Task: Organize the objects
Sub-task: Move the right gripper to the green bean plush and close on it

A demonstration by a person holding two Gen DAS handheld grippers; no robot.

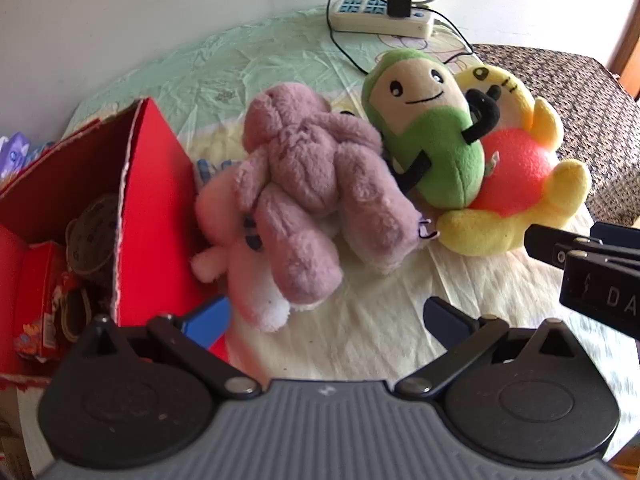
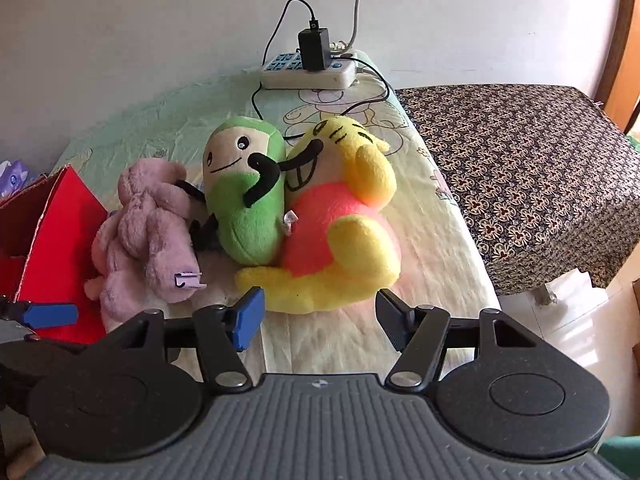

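Both grippers sit low at the near edge, angled down at the worktop (image 2: 440,240) with its pale, wrinkled cover. Fingers of the left gripper (image 1: 326,322) are spread wide apart with nothing between them, one blue pad just beside the wall of the red box (image 1: 156,200). Right gripper (image 2: 320,316) has its fingers apart too, empty, hovering just short of the yellow plush.

Biggest in the pile is that yellow plush (image 2: 352,240), lying on its back with a pink-red belly, on the right side of the cover. Next, the red box stands open at the left edge; something sits inside it, though the dim interior makes it hard to say what. Pressed against the box wall lies the mauve plush (image 1: 312,184), face down across a paler pink plush (image 1: 240,272). Between mauve and yellow, the green bean plush (image 2: 244,196) leans on the yellow one, thin black arm raised across it.

Far back by the wall, a white power strip (image 2: 308,72) rests on the cover with a black charger (image 2: 314,54) plugged in, cables trailing forward.
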